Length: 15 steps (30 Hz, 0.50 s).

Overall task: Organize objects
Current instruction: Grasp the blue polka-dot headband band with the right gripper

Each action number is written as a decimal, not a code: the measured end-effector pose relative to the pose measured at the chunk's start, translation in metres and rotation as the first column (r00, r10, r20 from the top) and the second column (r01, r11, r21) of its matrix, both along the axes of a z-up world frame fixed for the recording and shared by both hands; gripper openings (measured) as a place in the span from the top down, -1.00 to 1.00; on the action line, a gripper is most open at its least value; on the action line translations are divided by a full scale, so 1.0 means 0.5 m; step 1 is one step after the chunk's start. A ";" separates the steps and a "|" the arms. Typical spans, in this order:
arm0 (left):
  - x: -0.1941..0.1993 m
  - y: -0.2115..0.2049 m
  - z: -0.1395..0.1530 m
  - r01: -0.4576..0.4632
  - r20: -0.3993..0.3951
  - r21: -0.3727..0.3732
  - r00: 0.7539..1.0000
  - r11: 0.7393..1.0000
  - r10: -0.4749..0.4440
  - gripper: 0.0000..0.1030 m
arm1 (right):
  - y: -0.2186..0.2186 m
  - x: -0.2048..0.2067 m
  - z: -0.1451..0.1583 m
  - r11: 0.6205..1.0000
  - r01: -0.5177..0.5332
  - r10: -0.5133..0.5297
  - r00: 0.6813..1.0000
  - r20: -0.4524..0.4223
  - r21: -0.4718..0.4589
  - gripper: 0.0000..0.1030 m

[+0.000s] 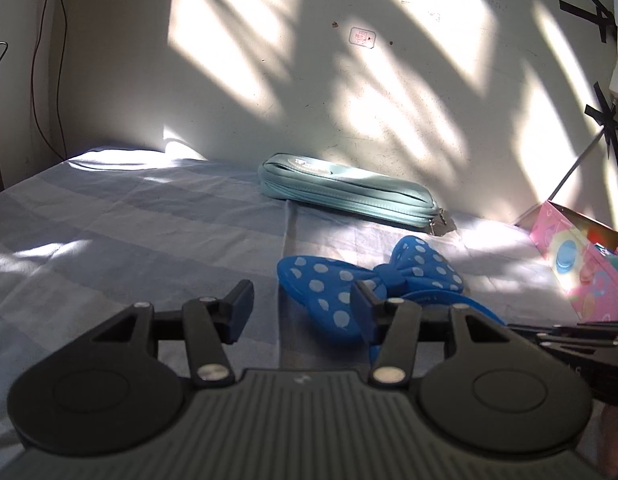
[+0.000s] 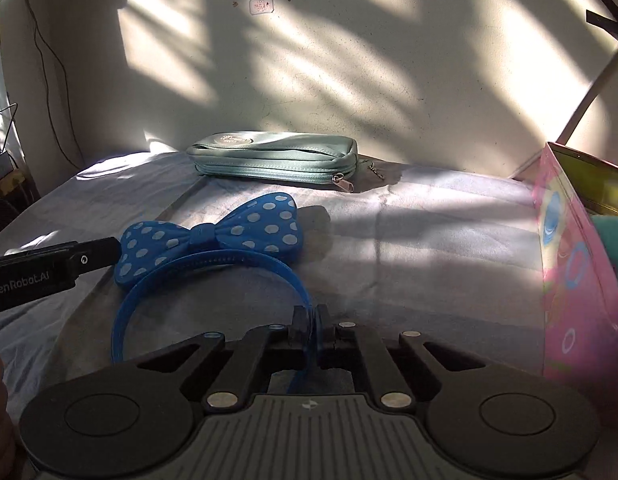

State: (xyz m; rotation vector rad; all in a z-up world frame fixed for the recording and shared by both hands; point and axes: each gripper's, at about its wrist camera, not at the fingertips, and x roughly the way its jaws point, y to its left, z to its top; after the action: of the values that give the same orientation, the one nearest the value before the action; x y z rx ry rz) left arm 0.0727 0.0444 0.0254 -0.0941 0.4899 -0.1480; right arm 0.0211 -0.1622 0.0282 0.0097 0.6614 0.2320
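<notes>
Your right gripper [image 2: 310, 322] is pinched nearly closed on the thin blue band of the headband [image 2: 213, 240], gripping it where the arc curves back toward you; that hold makes sense, since the band is the only slim, stiff part, while the polka-dot bow [image 1: 349, 280] is broad and soft. The headband lies flat on the bedsheet [image 1: 129, 232], bow end away from your right gripper. Your left gripper [image 1: 303, 300] is spread wide with nothing between its fingers, hovering just beside the bow's left lobe, probably ready to steady or take that end. The likely destination is the pink box [image 2: 569, 280] at the right edge, open-topped, with something teal showing inside. A pale green zip pouch [image 2: 277, 156] lies flat near the wall, well apart from the headband, zipper pulls toward the box. Surface is a striped grey-blue sheet, lightly creased. Wall is off-white, patched with strong sun and shadow bars; black tape crosses upper right, cables hang at far left.
</notes>
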 end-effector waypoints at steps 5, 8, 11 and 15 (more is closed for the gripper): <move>-0.037 -0.025 0.010 0.112 -0.016 -0.011 0.994 0.994 -0.113 -0.08 | -0.016 -0.074 -0.006 1.000 0.028 -0.027 0.999 0.044 -0.013 0.95; -0.071 -0.039 0.023 0.120 -0.058 0.006 0.991 0.993 -0.119 -0.07 | -0.018 -0.074 -0.006 0.999 0.031 -0.032 0.999 0.041 0.007 0.93; -0.100 -0.062 0.015 0.130 -0.137 0.055 0.983 0.990 -0.121 -0.06 | -0.029 -0.070 -0.008 0.997 0.025 -0.027 0.999 0.026 0.075 0.91; -0.106 -0.098 -0.013 0.135 -0.205 0.114 0.973 0.984 -0.109 0.10 | -0.045 -0.076 -0.012 0.985 0.019 -0.019 1.000 -0.002 0.169 0.90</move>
State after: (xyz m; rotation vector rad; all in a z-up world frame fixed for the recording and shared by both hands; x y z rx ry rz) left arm 0.0197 -0.0047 0.0189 0.0474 0.7034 -0.2290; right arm -0.0167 -0.1850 0.0223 0.1786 0.6405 0.2692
